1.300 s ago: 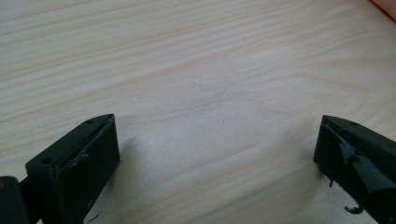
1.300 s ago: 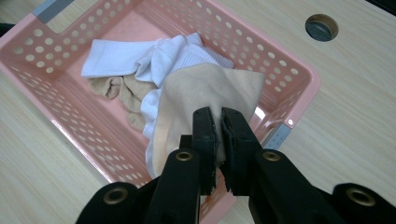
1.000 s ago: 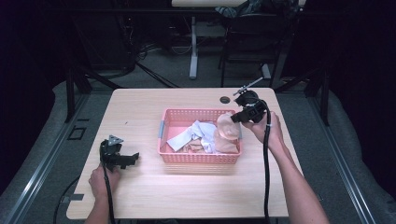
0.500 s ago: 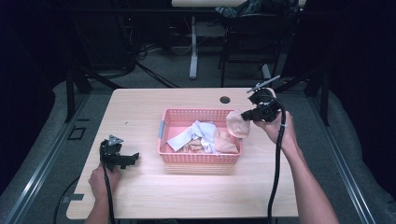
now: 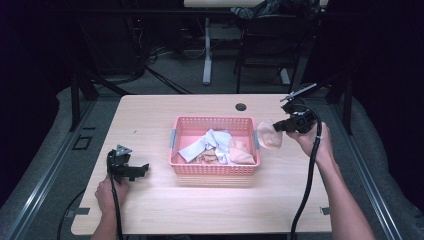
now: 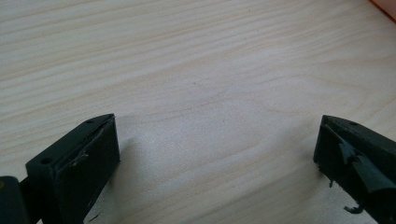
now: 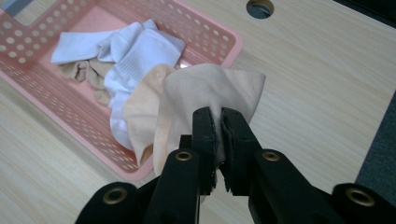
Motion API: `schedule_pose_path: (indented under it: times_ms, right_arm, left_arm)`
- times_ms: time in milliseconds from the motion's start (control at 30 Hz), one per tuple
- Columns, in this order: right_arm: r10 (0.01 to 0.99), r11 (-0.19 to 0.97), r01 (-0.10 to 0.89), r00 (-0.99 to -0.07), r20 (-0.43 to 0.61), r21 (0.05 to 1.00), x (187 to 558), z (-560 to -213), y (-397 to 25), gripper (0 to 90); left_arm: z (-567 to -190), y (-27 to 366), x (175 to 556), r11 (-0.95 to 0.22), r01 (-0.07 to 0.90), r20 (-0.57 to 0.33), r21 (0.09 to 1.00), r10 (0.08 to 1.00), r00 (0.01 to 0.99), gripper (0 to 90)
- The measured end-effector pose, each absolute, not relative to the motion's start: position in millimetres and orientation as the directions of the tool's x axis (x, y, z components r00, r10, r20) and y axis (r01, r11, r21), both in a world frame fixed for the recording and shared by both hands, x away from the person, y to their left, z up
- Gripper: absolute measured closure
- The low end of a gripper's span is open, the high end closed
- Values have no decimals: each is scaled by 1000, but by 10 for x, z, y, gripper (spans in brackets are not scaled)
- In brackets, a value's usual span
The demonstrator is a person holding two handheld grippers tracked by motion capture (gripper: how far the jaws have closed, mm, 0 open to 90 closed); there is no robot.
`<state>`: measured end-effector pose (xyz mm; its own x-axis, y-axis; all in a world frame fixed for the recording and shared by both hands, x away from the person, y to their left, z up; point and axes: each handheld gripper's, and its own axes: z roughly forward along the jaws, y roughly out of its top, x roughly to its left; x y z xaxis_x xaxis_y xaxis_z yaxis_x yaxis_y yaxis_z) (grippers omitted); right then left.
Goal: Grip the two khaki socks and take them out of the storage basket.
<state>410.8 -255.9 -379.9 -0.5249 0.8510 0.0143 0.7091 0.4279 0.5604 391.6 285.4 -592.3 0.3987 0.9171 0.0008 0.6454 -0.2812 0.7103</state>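
A pink basket point(image 5: 214, 168) point(image 7: 201, 35) stands mid-table with white socks point(image 5: 210, 141) point(image 7: 135, 51) and beige socks point(image 5: 240, 152) inside. My right gripper point(image 5: 281, 127) point(image 7: 218, 116) hangs just right of the basket, shut on a beige sock point(image 5: 269, 135) point(image 7: 201, 102) that dangles over the basket's right end. Another beige sock point(image 7: 140, 107) lies under it in the basket. At the table's front left, my left gripper point(image 5: 142, 167) point(image 6: 217, 140) rests low over bare wood, jaws wide apart and nothing between them.
A round cable hole point(image 5: 241, 106) point(image 7: 259, 7) sits in the tabletop behind the basket. The table's right edge point(image 5: 332, 150) lies close to my right hand. Chairs and desk legs point(image 5: 207, 55) stand beyond the far edge.
My right gripper has lifted the beige sock out of the basket and carried it right, past the basket's right end. The left gripper has stayed put.
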Motion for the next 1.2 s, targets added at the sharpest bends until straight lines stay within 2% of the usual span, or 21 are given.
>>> schedule_pose_path:
  times_ms: [267,667,1200]
  right_arm:
    - [871,400,736,-490,22,546,4113,-3904,-2763,844]
    - [897,353,786,-439,55,508,4160,-4245,-2957,846]
    - [930,329,884,-364,47,332,4340,-4964,-3061,840]
  left_arm:
    - [-5923,2853,3917,-280,645,-1,711,917,398,0]
    - [-5925,2850,3916,-277,645,-2,713,918,396,0]
    - [-5925,2852,3918,-277,644,-2,713,918,397,0]
